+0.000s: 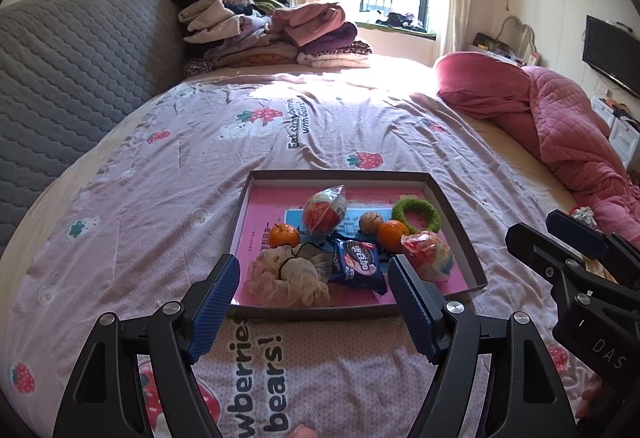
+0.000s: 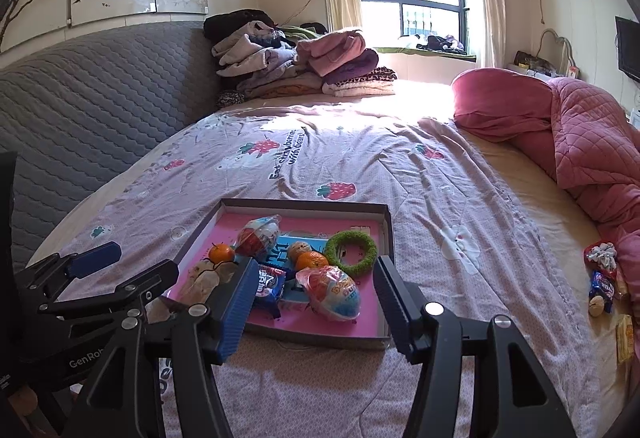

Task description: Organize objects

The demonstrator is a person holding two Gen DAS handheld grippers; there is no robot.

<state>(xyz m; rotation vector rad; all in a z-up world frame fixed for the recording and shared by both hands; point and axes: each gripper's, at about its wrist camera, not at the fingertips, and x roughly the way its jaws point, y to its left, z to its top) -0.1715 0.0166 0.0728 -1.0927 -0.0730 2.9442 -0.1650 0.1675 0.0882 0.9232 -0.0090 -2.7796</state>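
both grippers empty, jaws spread: left gripper [image 1: 314, 288] and right gripper [image 2: 316, 292] hang over the near edge of the tray [image 2: 384, 222], while the leftover snack pile [image 2: 604, 278] sits well right by the pink quilt [image 2: 592, 142], so right hand's nearer

Bed [image 2: 360, 166] covered by a pink strawberry-print sheet [image 1: 120, 206]. Resting directly on it: a shallow box tray [image 2: 386, 234] near the front; a stack of folded clothes [image 2: 304, 66] at the far end by the grey quilted headboard [image 1: 72, 78]; a bunched pink quilt [image 2: 592, 142] along the right edge, with small snack packets [image 2: 602, 278] beside it.
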